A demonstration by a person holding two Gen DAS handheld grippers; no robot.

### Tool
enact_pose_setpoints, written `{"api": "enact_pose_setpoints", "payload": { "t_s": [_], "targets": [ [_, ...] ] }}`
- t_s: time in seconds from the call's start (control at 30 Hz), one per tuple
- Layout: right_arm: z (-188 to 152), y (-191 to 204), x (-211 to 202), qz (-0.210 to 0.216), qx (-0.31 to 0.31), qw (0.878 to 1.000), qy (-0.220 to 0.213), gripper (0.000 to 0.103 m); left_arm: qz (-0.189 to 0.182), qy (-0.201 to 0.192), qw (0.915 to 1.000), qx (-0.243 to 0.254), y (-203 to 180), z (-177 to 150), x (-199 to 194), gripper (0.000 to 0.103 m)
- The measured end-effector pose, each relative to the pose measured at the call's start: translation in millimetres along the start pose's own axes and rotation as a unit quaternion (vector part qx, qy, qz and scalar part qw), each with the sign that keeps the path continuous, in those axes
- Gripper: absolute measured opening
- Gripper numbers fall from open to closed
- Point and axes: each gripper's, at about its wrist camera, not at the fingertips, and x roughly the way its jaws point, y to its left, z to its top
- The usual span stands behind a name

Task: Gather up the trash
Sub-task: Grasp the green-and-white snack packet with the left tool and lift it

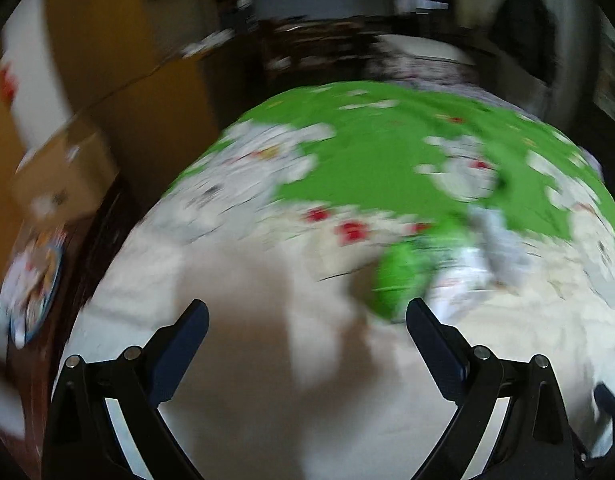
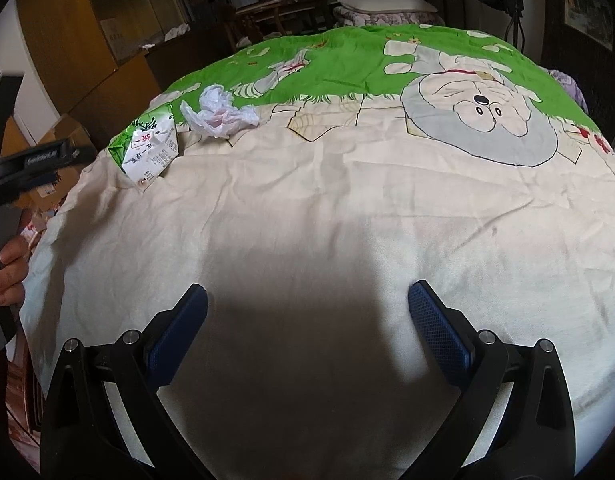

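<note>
A crushed green-and-white drink carton lies on the bed's cartoon sheet near its left edge. Just beyond it sits a crumpled white plastic wrapper. My right gripper stands open over bare cream sheet, well short of both. The left wrist view is motion-blurred; there the carton and the pale wrapper lie just ahead and right of my open left gripper, nothing between its fingers. Part of the left gripper's body and a hand show at the right view's left edge.
Cardboard boxes and wooden cabinets stand left of the bed. A pillow and folded bedding lie at the far end, with a chair behind. The sheet's near half is flat cream cloth.
</note>
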Motion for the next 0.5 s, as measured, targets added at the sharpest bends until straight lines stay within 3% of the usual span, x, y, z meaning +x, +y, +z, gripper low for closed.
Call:
{"api": "enact_pose_setpoints", "payload": {
  "t_s": [0.13, 0.23, 0.37, 0.43, 0.5],
  "targets": [
    [0, 0, 0, 0.002, 0.002, 1.000, -0.001, 0.097, -0.009, -0.023, 0.9981, 0.056, -51, 12, 6, 0.097],
    [0, 0, 0, 0.002, 0.002, 1.000, -0.001, 0.097, 0.007, -0.011, 0.9980, 0.062, -67, 19, 25, 0.097],
    [0, 0, 0, 0.004, 0.003, 1.000, -0.001, 0.097, 0.020, 0.001, 0.9992, 0.036, -49, 21, 44, 0.098],
    [0, 0, 0, 0.005, 0.005, 1.000, -0.002, 0.097, 0.019, 0.000, 0.9996, 0.021, -29, 16, 38, 0.098],
    [0, 0, 0, 0.006, 0.006, 1.000, -0.002, 0.097, 0.042, 0.001, 0.9991, 0.012, -4, 8, 32, 0.098]
  ]
}}
